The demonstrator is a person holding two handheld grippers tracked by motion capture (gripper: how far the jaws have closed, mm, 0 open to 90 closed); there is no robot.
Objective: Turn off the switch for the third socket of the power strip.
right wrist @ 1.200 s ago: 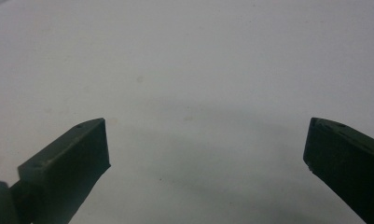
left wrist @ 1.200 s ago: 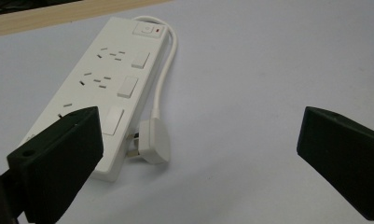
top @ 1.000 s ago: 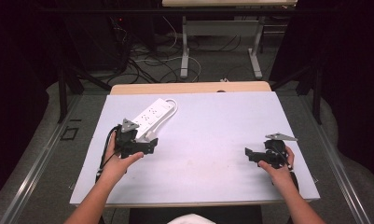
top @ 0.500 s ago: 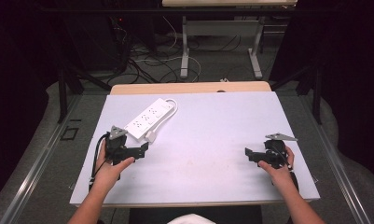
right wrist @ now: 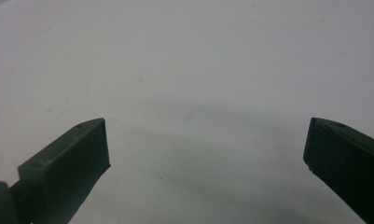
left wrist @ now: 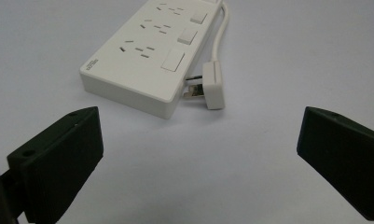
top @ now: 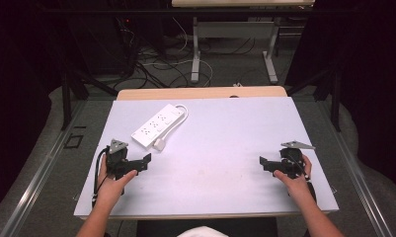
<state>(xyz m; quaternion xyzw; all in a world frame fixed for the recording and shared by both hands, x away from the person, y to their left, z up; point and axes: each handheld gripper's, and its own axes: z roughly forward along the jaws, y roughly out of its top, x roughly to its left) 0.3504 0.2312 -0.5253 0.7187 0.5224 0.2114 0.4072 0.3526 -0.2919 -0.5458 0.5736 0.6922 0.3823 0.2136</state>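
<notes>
Backed away from the power strip (top: 158,125), the left gripper (top: 145,161) now sits near the table's (top: 225,143) front-left, jaws wide apart. Its plug (left wrist: 212,85) lies beside the strip. Right gripper (top: 262,162) rests front-right, jaws apart.

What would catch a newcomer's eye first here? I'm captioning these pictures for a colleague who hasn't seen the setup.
The white plastic power strip lies at the far left of the pale table, its flat white plug resting beside it, unplugged. Nearer the person, the left claw and right claw both stand open and hold nothing.
</notes>
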